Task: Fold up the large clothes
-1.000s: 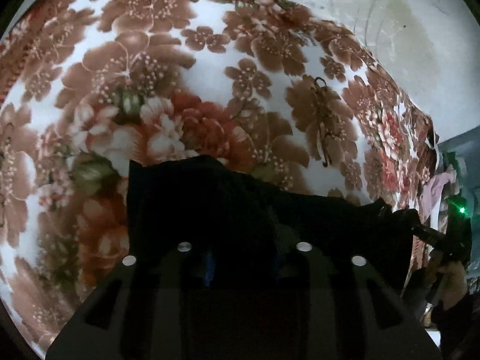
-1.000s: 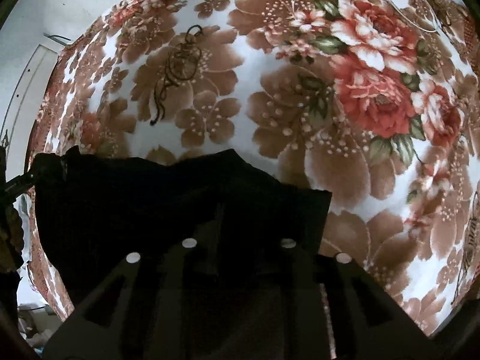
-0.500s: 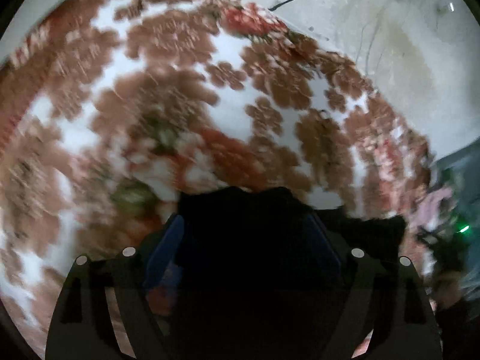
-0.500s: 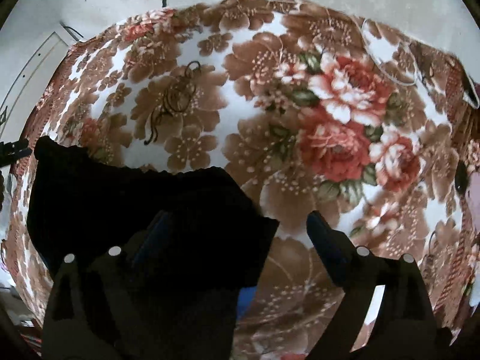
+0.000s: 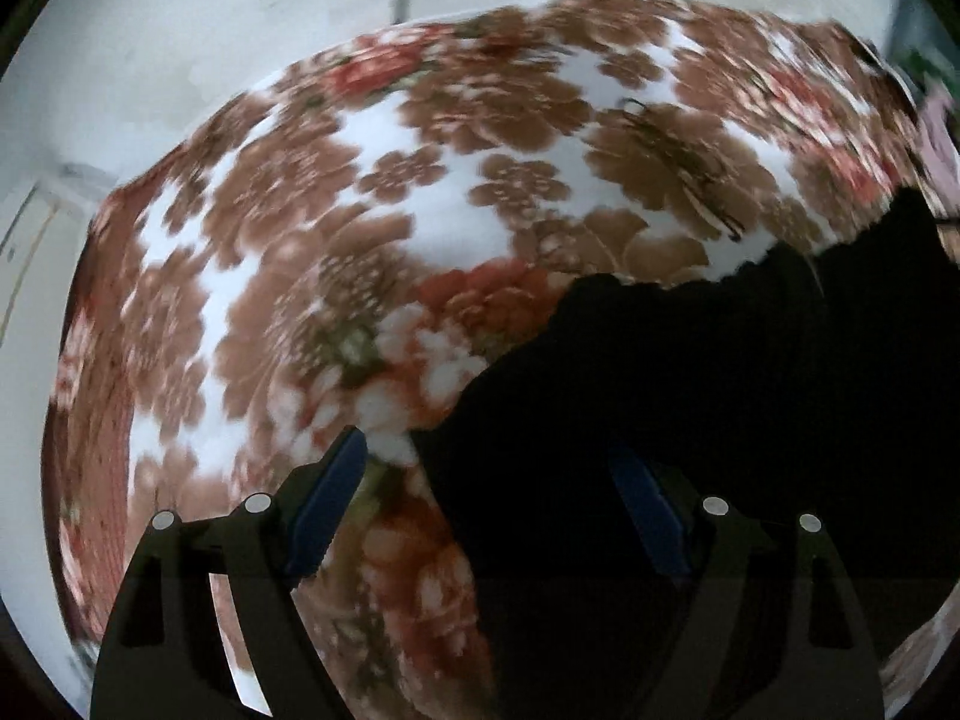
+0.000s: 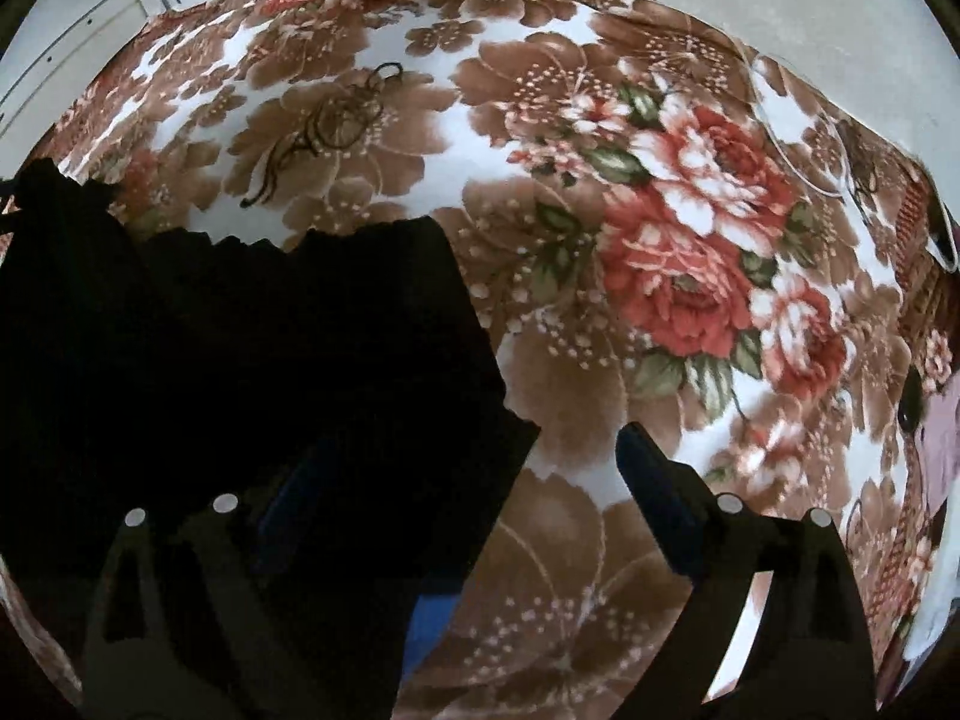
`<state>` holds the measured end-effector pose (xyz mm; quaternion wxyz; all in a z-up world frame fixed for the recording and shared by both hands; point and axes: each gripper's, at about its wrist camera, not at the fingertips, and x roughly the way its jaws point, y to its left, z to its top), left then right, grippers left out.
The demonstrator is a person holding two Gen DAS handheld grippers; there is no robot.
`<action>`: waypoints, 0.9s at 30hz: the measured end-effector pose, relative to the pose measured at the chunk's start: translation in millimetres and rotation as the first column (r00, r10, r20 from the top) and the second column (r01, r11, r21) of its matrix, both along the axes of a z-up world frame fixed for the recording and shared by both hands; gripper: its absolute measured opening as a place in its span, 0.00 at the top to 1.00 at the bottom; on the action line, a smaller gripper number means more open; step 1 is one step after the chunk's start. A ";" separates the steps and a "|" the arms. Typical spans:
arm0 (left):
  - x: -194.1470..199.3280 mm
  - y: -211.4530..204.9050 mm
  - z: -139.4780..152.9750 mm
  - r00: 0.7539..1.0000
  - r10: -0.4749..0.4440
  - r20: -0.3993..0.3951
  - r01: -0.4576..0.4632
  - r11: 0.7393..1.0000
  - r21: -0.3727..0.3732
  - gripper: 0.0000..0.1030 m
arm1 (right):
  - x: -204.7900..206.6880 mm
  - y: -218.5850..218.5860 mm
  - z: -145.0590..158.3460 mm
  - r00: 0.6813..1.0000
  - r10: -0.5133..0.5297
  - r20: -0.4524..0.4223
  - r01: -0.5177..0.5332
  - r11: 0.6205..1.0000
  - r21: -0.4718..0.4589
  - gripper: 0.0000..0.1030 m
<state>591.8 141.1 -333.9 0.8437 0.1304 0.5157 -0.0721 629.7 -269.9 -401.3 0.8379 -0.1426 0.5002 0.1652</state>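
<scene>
A black garment (image 5: 708,372) lies flat on a floral blanket (image 5: 360,192). In the left wrist view it fills the lower right. My left gripper (image 5: 492,480) is open, its left finger over the bare blanket and its right finger over the black cloth. In the right wrist view the black garment (image 6: 240,348) fills the lower left. My right gripper (image 6: 474,480) is open, its left finger over the cloth and its right finger over the blanket (image 6: 660,240). Neither gripper holds anything.
The blanket covers a bed that ends at a pale wall (image 6: 780,0) behind. A pinkish cloth (image 6: 942,438) shows at the right edge of the right wrist view. A thin dark cord (image 6: 336,126) lies on the blanket beyond the garment.
Both grippers were shut on the black garment's edge a second ago. Both have opened and let it go, and have drawn back. The left view has swung leftward.
</scene>
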 end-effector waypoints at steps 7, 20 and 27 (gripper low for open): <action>18.4 -25.1 -10.0 0.984 -0.177 0.032 0.175 0.984 0.033 0.68 | 24.3 21.8 -12.8 0.996 0.090 -0.020 -0.089 0.996 0.022 0.16; 20.9 45.3 8.3 0.974 0.149 -0.168 -0.209 0.878 -0.431 0.80 | 21.9 -6.5 21.3 0.999 0.024 -0.031 -0.020 0.992 0.123 0.79; 36.2 47.4 -55.8 0.965 0.130 -0.228 -0.195 0.936 -0.293 0.78 | 41.2 10.1 -26.3 0.997 0.043 -0.062 -0.041 0.999 0.028 0.77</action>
